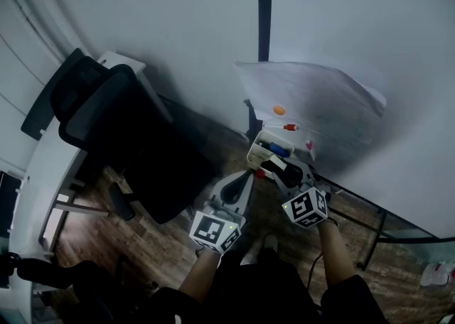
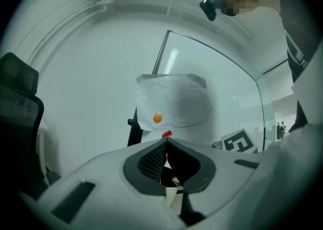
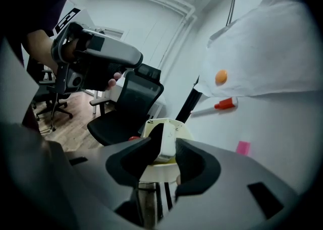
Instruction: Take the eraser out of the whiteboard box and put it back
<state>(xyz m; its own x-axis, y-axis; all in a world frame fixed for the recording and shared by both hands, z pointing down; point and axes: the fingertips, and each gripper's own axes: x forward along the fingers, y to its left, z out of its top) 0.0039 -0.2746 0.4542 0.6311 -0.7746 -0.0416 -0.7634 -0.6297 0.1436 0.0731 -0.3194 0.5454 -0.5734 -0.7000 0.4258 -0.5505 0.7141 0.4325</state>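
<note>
white eraser (image 3: 168, 146) pinched in right claw (image 3: 164, 142) at whiteboard box (image 3: 157, 172); left claw (image 2: 166, 142) pressed together.

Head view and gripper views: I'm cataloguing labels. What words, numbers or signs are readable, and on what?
None readable.
Paper sheet: no legible writing.
Pink note: blank.
White box: tiny marks, too small to read.
Marker cubes: only square patterns, no letters.

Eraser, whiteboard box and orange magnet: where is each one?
eraser (image 3: 168, 141): right gripper view, white side face.
whiteboard box (image 3: 146, 127): right gripper view, left rim.
orange magnet (image 3: 221, 76): right gripper view, its centre.
</note>
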